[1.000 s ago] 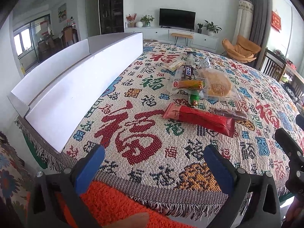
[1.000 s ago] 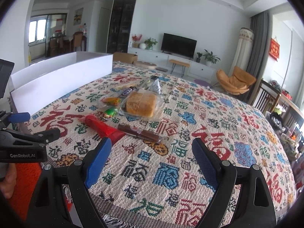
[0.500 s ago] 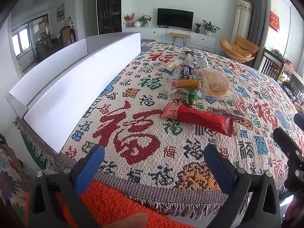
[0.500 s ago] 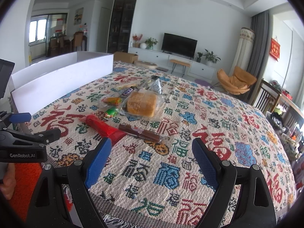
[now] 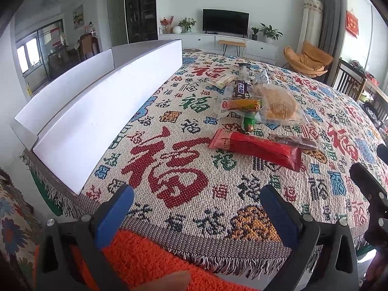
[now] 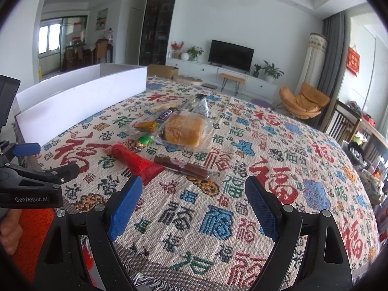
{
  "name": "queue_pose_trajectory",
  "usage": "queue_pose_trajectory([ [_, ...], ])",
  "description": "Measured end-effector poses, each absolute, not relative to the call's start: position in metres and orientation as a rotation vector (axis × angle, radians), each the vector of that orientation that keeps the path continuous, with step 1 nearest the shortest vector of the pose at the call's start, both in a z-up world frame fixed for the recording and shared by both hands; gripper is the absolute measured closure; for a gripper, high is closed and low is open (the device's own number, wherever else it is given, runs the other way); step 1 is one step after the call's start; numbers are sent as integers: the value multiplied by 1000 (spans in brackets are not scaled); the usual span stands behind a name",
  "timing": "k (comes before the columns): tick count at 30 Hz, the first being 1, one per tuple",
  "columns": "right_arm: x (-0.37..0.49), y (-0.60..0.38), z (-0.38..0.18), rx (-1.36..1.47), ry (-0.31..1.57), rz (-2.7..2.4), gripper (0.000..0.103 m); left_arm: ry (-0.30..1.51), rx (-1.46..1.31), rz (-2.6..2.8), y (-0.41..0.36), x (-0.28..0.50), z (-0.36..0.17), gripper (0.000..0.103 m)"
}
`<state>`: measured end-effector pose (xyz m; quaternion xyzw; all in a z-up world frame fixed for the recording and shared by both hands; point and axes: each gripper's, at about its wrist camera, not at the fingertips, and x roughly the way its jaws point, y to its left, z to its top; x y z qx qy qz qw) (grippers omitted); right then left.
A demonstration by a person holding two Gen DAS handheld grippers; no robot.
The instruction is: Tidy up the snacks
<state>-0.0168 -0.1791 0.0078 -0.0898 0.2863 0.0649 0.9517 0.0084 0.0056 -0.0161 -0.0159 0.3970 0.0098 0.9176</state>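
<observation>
**Snacks in a pile, both grippers wide open**

Left gripper (image 5: 196, 208) low at the near edge of the tabletop (image 5: 169, 169), wide open, nothing between the blue pads (image 5: 114, 213). Right gripper (image 6: 192, 202) just the same: wide open, nothing held, low over the near edge. Left gripper (image 6: 36, 169) also seen from the side in the right view, off to the left.

Snacks bunched together in the middle of the patterned cloth (image 6: 278, 169), well apart from both grippers. Nearest, a long red pack (image 5: 257, 148), lying flat. Just beside it, touching, a thin brown bar (image 5: 294, 141) in clear wrap. Behind those, a small green candy (image 5: 249, 122). Next to that, a yellow corn pack (image 5: 240, 104) and a loaf of bread (image 5: 278, 105) in a clear bag. Farther back, a dark chocolate bar (image 5: 241, 88), a pale pack (image 5: 222, 80) and a small grey bag (image 5: 262, 77).

Along the left side of the tabletop, a long white box (image 5: 101, 111), open on top. Inside of the box not seen from here. Apart from the snack pile, with bare cloth between.
</observation>
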Motion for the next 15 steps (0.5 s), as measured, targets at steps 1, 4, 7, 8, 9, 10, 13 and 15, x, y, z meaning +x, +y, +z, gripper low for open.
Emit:
queue_pose_trajectory([
  [1, -17, -179, 8, -182, 582, 132, 14, 817, -35, 19, 6, 8, -16, 0],
  [4, -17, -179, 8, -183, 582, 131, 14, 821, -41, 17, 8, 9, -17, 0],
  [7, -17, -179, 8, -183, 582, 133, 14, 832, -36, 34, 7, 10, -18, 0],
  [8, -17, -179, 7, -184, 582, 133, 14, 834, -34, 38, 7, 11, -19, 0],
  [9, -16, -178, 7, -184, 584, 134, 14, 836, -33, 41, 7, 11, -19, 0],
  [10, -16, -178, 7, -184, 585, 135, 14, 836, -32, 43, 7, 11, -19, 0],
  [13, -16, -178, 6, -184, 589, 138, 14, 833, -31, 40, 7, 11, -20, 0],
  [15, -16, -178, 6, -183, 591, 140, 14, 836, -34, 38, 7, 11, -20, 0],
])
